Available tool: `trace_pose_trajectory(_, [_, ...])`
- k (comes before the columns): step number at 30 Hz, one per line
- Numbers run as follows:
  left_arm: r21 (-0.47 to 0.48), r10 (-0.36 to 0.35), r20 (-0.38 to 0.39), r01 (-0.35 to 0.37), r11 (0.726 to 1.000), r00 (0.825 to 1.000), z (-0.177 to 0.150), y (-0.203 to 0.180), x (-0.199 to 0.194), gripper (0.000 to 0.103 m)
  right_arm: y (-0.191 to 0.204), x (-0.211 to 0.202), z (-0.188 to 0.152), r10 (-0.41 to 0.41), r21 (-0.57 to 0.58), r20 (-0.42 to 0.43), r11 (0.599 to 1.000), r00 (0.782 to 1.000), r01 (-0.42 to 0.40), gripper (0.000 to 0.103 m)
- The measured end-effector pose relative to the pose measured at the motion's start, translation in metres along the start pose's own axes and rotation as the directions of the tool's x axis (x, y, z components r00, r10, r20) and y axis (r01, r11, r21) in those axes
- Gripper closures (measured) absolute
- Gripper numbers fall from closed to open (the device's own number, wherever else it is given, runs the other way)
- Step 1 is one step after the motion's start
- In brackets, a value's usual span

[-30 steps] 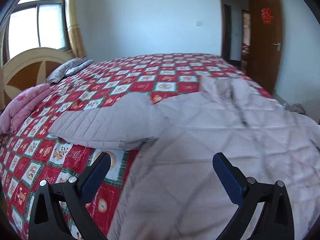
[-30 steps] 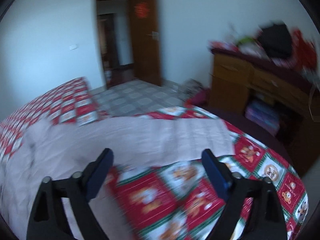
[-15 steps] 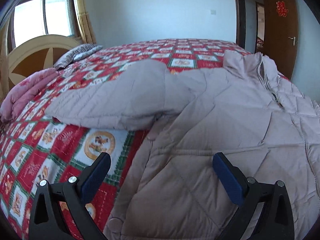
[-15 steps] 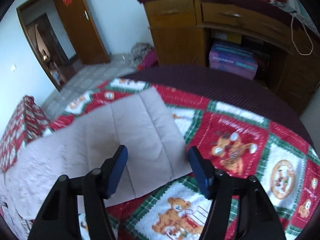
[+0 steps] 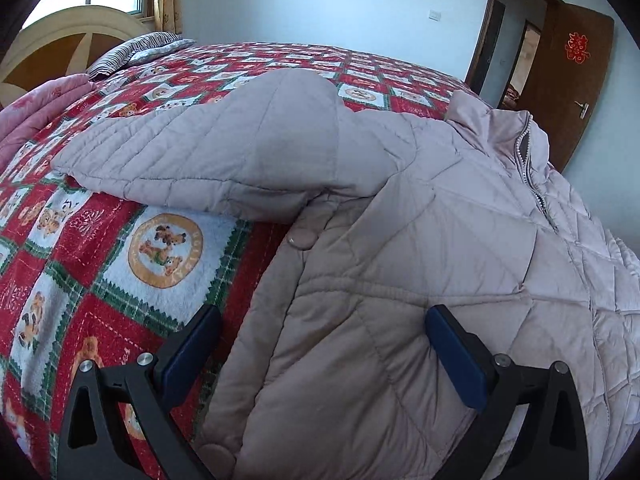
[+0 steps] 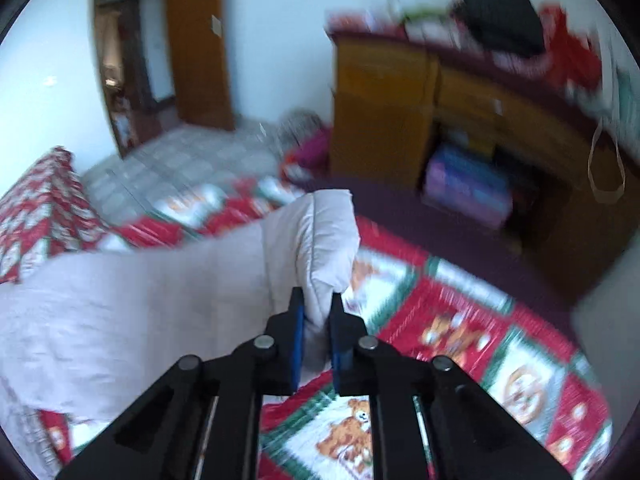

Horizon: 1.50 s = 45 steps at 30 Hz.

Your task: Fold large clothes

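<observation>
A large pale pink quilted jacket (image 5: 420,240) lies spread on the bed, zipper up, its left sleeve (image 5: 208,152) stretched toward the headboard. My left gripper (image 5: 320,344) is open, low over the jacket's lower side edge, with the hem between its blue pads. In the right wrist view my right gripper (image 6: 318,320) is shut on the cuff end of the jacket's other sleeve (image 6: 320,236) and holds it lifted off the bedspread. The rest of that sleeve trails left.
A red, white and green bear-pattern bedspread (image 5: 100,280) covers the bed. A pink quilt (image 5: 32,112) and striped pillow (image 5: 140,50) lie by the headboard. A wooden dresser (image 6: 460,120) stands past the bed's foot. An open brown door (image 5: 568,80) is at the far wall.
My right gripper closed on the sleeve cuff and lifted it off the bedspread. My left gripper moved closer over the jacket's side edge and stayed open.
</observation>
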<state>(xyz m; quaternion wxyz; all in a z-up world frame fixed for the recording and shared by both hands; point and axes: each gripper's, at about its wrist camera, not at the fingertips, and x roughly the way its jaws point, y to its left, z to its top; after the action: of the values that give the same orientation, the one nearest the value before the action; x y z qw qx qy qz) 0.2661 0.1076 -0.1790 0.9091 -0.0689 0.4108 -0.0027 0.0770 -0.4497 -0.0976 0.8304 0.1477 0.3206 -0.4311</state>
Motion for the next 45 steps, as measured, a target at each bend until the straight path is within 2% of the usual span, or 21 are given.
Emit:
trace_pose_trajectory(4, [-0.010,-0.021,0.003,0.021,1.000,1.000,0.001,0.003,-0.001,0.001,0.038,-0.074,0.023,0.100,-0.115,0.129,0.990,0.987,-0.085,0.090])
trace_pose_trajectory(6, [-0.015,-0.039,0.009,0.040,0.999,0.999,0.000,0.007,-0.003,0.001,0.069,-0.112,0.032,0.185,-0.180,0.174,0.972,0.967,-0.154,0.090])
trace_pose_trajectory(9, [-0.035,-0.086,0.027,0.087,0.996,0.996,-0.004,0.013,-0.008,0.001,0.111,-0.145,0.035,0.308,-0.258,0.187,0.932,0.933,-0.256,0.090])
trace_pose_trajectory(13, [-0.039,-0.108,0.044,0.109,0.993,0.993,-0.009,0.016,-0.015,0.001,0.184,-0.181,0.015,0.477,-0.378,0.142,0.836,0.867,-0.398,0.090])
trace_pose_trajectory(17, [-0.037,-0.115,0.055,0.117,0.992,0.992,-0.012,0.016,-0.017,0.001,0.265,-0.198,-0.027,0.613,-0.464,0.027,0.707,0.790,-0.533,0.090])
trace_pose_trajectory(19, [-0.046,-0.128,0.059,0.130,0.990,0.990,-0.012,0.018,-0.017,0.001,0.296,-0.197,-0.046,0.640,-0.485,-0.019,0.666,0.768,-0.567,0.090])
trace_pose_trajectory(23, [-0.057,-0.144,0.069,0.148,0.987,0.987,-0.013,0.021,-0.017,0.001,0.366,-0.180,-0.100,0.686,-0.485,-0.186,0.559,0.703,-0.673,0.090])
trace_pose_trajectory(27, [-0.060,-0.155,0.076,0.159,0.985,0.985,-0.014,0.024,-0.018,0.001,0.414,-0.168,-0.134,0.693,-0.457,-0.315,0.487,0.648,-0.744,0.090])
trace_pose_trajectory(28, [-0.062,-0.158,0.077,0.163,0.985,0.984,-0.014,0.025,-0.018,0.001,0.426,-0.159,-0.146,0.695,-0.435,-0.359,0.467,0.624,-0.770,0.090])
trace_pose_trajectory(31, [-0.062,-0.161,0.079,0.166,0.984,0.984,-0.014,0.025,-0.017,0.001,0.433,-0.148,-0.158,0.690,-0.391,-0.431,0.438,0.582,-0.809,0.090])
trace_pose_trajectory(32, [-0.062,-0.161,0.080,0.166,0.984,0.984,-0.014,0.024,-0.017,0.001,0.438,-0.141,-0.167,0.693,-0.370,-0.461,0.418,0.555,-0.829,0.089])
trace_pose_trajectory(35, [-0.061,-0.160,0.080,0.165,0.984,0.984,-0.014,0.024,-0.017,0.001,0.437,-0.137,-0.174,0.697,-0.345,-0.511,0.370,0.503,-0.863,0.082])
trace_pose_trajectory(36, [-0.060,-0.159,0.079,0.164,0.985,0.984,-0.014,0.023,-0.017,0.001,0.436,-0.138,-0.172,0.699,-0.326,-0.531,0.355,0.480,-0.876,0.073])
trace_pose_trajectory(37, [-0.060,-0.158,0.079,0.163,0.985,0.984,-0.014,0.023,-0.017,0.001,0.437,-0.138,-0.169,0.708,-0.282,-0.560,0.327,0.431,-0.902,0.055])
trace_pose_trajectory(38, [-0.060,-0.158,0.078,0.163,0.985,0.984,-0.014,0.023,-0.017,0.001,0.432,-0.140,-0.159,0.730,-0.220,-0.573,0.302,0.374,-0.927,0.046])
trace_pose_trajectory(39, [-0.059,-0.155,0.076,0.159,0.985,0.985,-0.014,0.023,-0.017,0.001,0.424,-0.142,-0.147,0.753,-0.189,-0.559,0.291,0.347,-0.938,0.037])
trace_pose_trajectory(40, [-0.057,-0.152,0.073,0.156,0.986,0.986,-0.013,0.023,-0.016,0.001,0.413,-0.146,-0.133,0.783,-0.173,-0.530,0.275,0.325,-0.946,0.037])
trace_pose_trajectory(41, [-0.055,-0.148,0.070,0.152,0.987,0.986,-0.013,0.022,-0.015,0.001,0.404,-0.149,-0.120,0.801,-0.179,-0.501,0.273,0.327,-0.945,0.037])
trace_pose_trajectory(42, [-0.054,-0.145,0.068,0.149,0.987,0.987,-0.013,0.022,-0.015,0.001,0.390,-0.152,-0.102,0.815,-0.215,-0.449,0.300,0.367,-0.929,0.037])
trace_pose_trajectory(44, [-0.051,-0.136,0.056,0.138,0.989,0.989,-0.011,0.020,-0.015,0.001,0.362,-0.150,-0.070,0.784,-0.311,-0.316,0.447,0.535,-0.839,0.038])
trace_pose_trajectory(45, [-0.045,-0.128,0.046,0.130,0.991,0.991,-0.009,0.018,-0.016,0.001,0.350,-0.144,-0.058,0.755,-0.334,-0.252,0.519,0.605,-0.787,0.048])
